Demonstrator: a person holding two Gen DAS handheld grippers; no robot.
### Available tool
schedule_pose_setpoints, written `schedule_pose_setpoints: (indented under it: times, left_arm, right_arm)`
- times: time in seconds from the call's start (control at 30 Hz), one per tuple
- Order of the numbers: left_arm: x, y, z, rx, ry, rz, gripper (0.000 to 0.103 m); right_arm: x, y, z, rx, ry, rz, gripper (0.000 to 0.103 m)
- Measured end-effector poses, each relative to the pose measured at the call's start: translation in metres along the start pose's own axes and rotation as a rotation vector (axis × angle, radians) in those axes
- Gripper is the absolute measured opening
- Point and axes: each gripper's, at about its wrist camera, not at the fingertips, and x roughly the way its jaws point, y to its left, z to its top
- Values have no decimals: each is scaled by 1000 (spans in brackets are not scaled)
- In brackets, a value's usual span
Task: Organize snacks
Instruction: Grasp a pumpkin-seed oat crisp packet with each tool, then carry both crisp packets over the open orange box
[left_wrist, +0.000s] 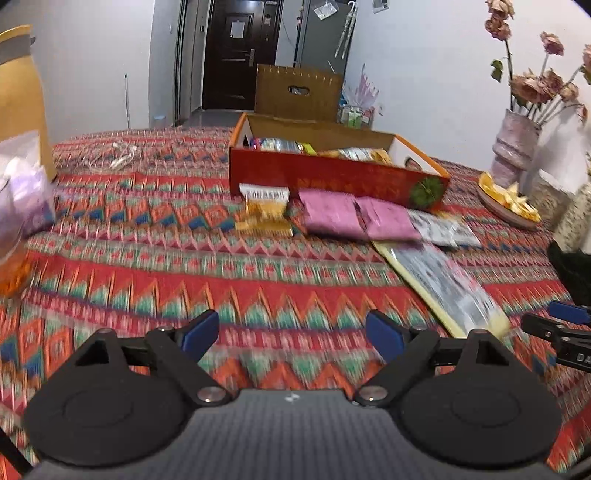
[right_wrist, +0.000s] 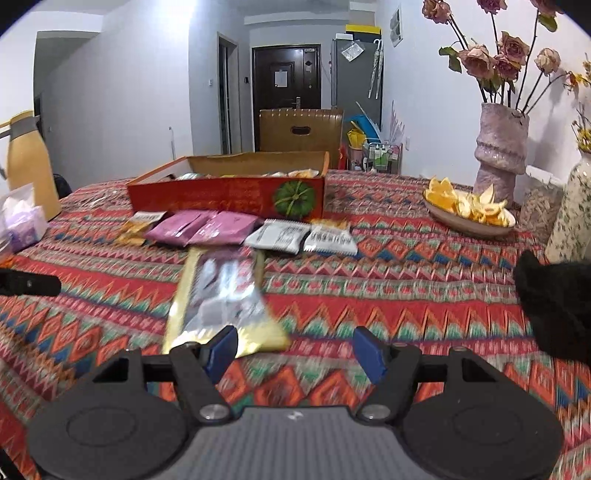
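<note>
Long packet (right_wrist: 221, 295) print motion-blurred; thermos (left_wrist: 18, 92) cut off.

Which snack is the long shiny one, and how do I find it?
Find the red box on the patterned tablecloth. A row of small packets lies before it; nearer you lies the long packet, alone, gold-edged with a grey picture, far longer than the rest.

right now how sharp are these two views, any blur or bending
Left wrist view: tablecloth and long packet smeared by motion blur, door crisper. Right wrist view: the same packet smeared, red box and vase fairly sharp. Both bend at the edges with dark corners.
</note>
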Motion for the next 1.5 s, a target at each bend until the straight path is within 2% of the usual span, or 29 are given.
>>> schedule_pose_setpoints:
  times: [0.13,0.37,0.5,0.6,0.67,0.73,0.77,1.17,1.33,1.5]
  left_arm:
    - [35,9,29,-2,5,5,81]
    - [105,25,77,21,37,3,80]
    - [140,31,89,20,58,-12,77]
    - [159,35,90,14,83,-14,67]
    - [160,33,88,36,61,14,62]
    - [159,33,87,47,50,10,51]
    - [159,33,86,50,45,9,44]
    - [151,34,84,46,34,22,41]
    - [124,31,76,42,16,15,41]
    - [78,24,58,15,-5,-4,41]
  right_arm:
    - [28,-15,26,-10,-2,-8,67]
    - [94,-49,81,42,9,4,66]
    - [136,-51,99,55,28,6,66]
    - [165,-47,106,53,45,21,63]
    - [180,-43,106,43,58,4,57]
    - [188,-43,102,44,63,-12,54]
    - [191,-45,100,50,72,-9,49]
    - [184,-49,95,72,63,-8,40]
    - [159,-48,90,87,43,-14,39]
    - [114,-39,79,75,6,-14,39]
